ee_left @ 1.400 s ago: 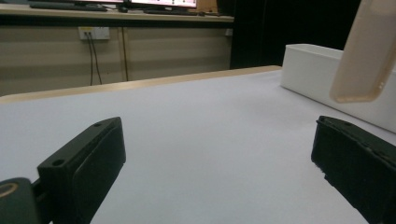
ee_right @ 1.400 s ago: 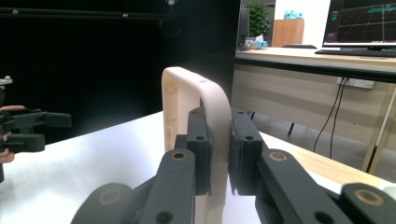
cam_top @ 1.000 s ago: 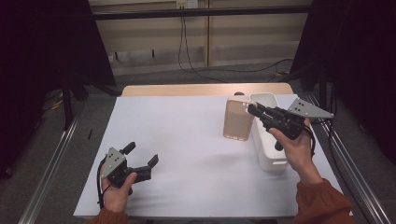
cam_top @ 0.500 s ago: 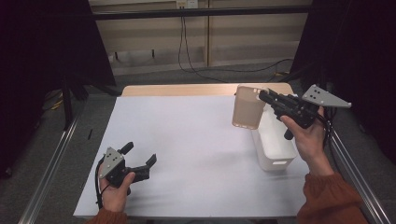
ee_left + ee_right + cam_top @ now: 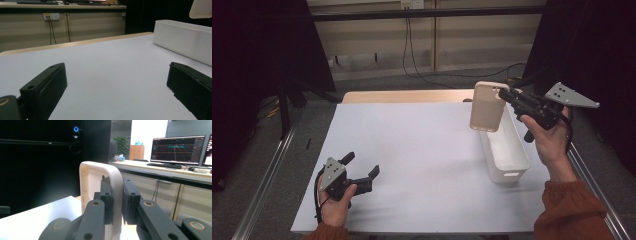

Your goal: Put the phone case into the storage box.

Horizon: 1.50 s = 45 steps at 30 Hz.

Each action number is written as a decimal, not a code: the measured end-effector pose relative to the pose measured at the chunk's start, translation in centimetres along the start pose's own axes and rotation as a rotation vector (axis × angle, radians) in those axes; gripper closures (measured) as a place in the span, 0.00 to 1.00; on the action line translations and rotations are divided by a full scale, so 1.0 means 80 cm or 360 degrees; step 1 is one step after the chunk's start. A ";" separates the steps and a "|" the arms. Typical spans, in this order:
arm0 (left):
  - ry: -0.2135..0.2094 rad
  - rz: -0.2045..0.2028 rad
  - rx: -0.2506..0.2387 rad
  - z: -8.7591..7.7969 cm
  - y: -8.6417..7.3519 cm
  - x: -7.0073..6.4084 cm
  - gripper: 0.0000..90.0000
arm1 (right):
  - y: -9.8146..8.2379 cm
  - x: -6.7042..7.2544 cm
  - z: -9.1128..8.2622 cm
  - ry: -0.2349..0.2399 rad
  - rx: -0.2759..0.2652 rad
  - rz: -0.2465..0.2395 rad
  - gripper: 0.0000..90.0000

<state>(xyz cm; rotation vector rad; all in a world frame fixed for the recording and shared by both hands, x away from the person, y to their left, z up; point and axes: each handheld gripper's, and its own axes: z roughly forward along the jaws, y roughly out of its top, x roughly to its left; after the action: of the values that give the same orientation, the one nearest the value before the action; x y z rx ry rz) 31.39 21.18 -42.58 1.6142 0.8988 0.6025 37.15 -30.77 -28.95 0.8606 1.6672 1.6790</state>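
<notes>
The right gripper point(image 5: 507, 95), raised level in the hand, pinches the beige rounded phone case point(image 5: 486, 106) upright above the white plastic bin point(image 5: 507, 160). The left gripper point(image 5: 360, 169) rests low on the white tabletop point(image 5: 422, 150), jaws spread.

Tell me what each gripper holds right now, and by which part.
Right gripper clamps the beige phone case by its upper side wall. Left gripper holds nothing, jaws open.
</notes>
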 end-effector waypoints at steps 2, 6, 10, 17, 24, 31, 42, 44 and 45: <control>0.0001 0.0003 0.0001 0.000 0.000 0.000 0.03 | 0.000 -0.005 -0.001 -0.0018 0.0003 -0.0034 0.90; -0.0003 0.0001 0.0002 0.003 0.000 0.002 0.03 | 0.001 -0.014 -0.002 -0.0046 0.0005 -0.0035 0.90; 0.0009 0.0008 -0.0001 0.002 0.001 0.004 0.03 | 0.001 -0.023 -0.002 -0.0078 0.0010 -0.0044 0.90; 0.0013 0.0006 -0.0008 0.001 0.001 0.003 0.03 | 0.000 -0.039 -0.003 -0.0138 0.0008 -0.0036 0.90; 0.0007 0.0014 0.0001 0.002 0.001 0.004 0.03 | -0.002 -0.053 -0.003 -0.0191 0.0013 -0.0060 0.90; 0.0006 0.0005 0.0005 0.001 0.001 0.004 0.03 | -0.009 -0.065 0.006 -0.0213 0.0062 -0.0090 0.90; 0.0004 -0.0005 0.0028 0.002 -0.001 0.005 0.03 | -0.022 -0.082 0.021 -0.0260 0.0094 -0.0087 0.90; 0.0000 0.0000 0.0024 0.001 -0.001 0.004 0.03 | -0.024 -0.085 0.024 -0.0266 0.0099 -0.0085 0.90; -0.0002 0.0001 0.0020 0.001 -0.001 0.003 0.03 | -0.025 -0.086 0.025 -0.0260 0.0093 -0.0084 0.90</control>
<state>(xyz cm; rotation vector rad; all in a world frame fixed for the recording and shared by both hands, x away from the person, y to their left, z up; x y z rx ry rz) 31.63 21.34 -42.69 1.6260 0.9027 0.5974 42.83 -35.07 -31.12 0.9468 1.6204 1.4897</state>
